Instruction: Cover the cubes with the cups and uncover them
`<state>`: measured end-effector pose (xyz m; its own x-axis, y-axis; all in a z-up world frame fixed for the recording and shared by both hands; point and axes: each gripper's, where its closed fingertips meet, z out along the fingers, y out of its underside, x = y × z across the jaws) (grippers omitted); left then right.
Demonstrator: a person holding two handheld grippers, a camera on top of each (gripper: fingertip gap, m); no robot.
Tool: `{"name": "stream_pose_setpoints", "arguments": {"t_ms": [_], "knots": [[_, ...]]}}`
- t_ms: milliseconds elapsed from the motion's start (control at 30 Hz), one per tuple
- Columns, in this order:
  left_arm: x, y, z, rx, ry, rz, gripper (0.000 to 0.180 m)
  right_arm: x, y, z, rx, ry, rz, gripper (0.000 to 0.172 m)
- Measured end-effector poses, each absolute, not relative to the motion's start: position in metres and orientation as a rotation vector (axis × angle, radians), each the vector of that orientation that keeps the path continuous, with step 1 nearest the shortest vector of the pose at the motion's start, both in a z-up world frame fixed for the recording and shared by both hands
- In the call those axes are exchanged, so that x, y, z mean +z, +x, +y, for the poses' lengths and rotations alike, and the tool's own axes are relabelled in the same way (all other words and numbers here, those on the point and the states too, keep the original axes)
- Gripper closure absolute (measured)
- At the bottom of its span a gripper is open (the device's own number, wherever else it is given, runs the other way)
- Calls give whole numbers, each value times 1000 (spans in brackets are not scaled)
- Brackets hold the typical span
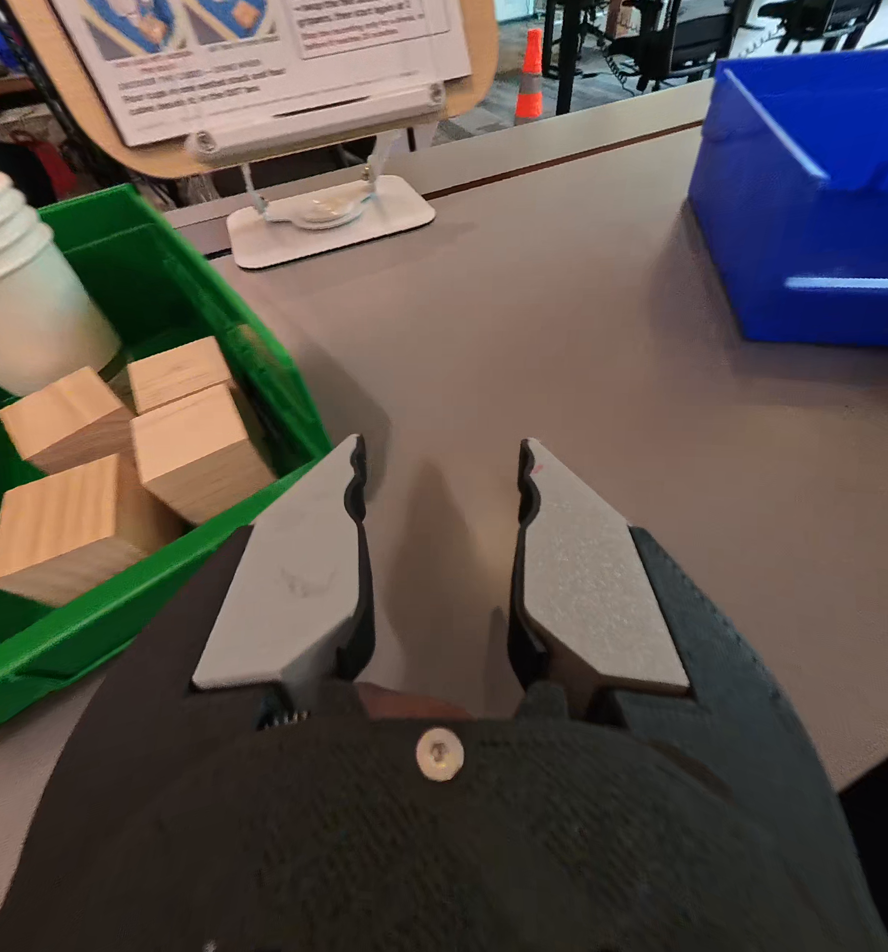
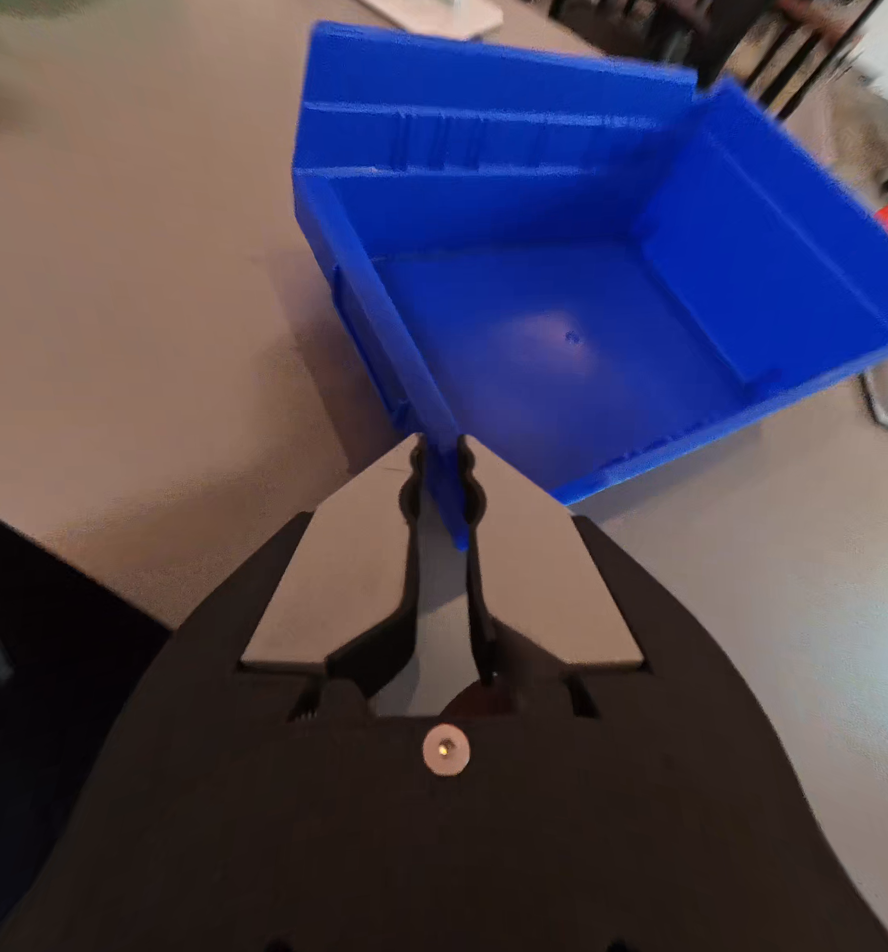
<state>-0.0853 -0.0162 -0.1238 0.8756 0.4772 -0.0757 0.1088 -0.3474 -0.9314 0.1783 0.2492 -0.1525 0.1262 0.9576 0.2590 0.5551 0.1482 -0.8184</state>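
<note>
- An instruction sheet [image 1: 277, 56] with printed lines of text and two coloured illustrations is clipped to a wooden board on a white stand [image 1: 328, 221], at the far edge of the table [image 1: 534, 335]. The print is blurred, and its words are not given here.
- The green bin [image 1: 138, 592], the blue bin [image 2: 560, 319], the wooden cubes [image 1: 194, 448] and the white cup [image 1: 19, 293] show no lettering, brand or number.
- The orange traffic cone [image 1: 532, 77] bears a grey band but no readable sign.

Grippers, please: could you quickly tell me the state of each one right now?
Left gripper: open, nothing between the fingers.
Right gripper: nearly closed at the blue bin's corner; whether it grips it cannot be told.
</note>
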Motion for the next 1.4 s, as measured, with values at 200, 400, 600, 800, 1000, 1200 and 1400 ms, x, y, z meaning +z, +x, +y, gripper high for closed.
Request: {"name": "stream_pose_setpoints", "arguments": {"t_ms": [200,400,600,800,1000,1200,1400], "knots": [[-109,-122,-15,402,-1869,-478,109,-89,184,249,1156,-1494,-1682,117],[-115,-164,-1,643,-1903,-550,109,-110,139,238,1215,-1527,-1924,100],[-128,-178,-10,907,-1916,-541,169,-111,125,210,1117,-1314,-1865,97],[-129,-176,-14,864,-1939,-552,170,-127,71,199,1025,-1558,-1570,93],[-127,-176,-14,872,-1837,-585,171,-153,37,228,593,-1580,-1472,112],[-131,-166,-21,772,-1885,-555,170,-153,61,220,580,-1464,-1584,132],[-132,-159,-27,688,-1956,-462,168,-152,81,223,572,-1413,-1618,137]]}}
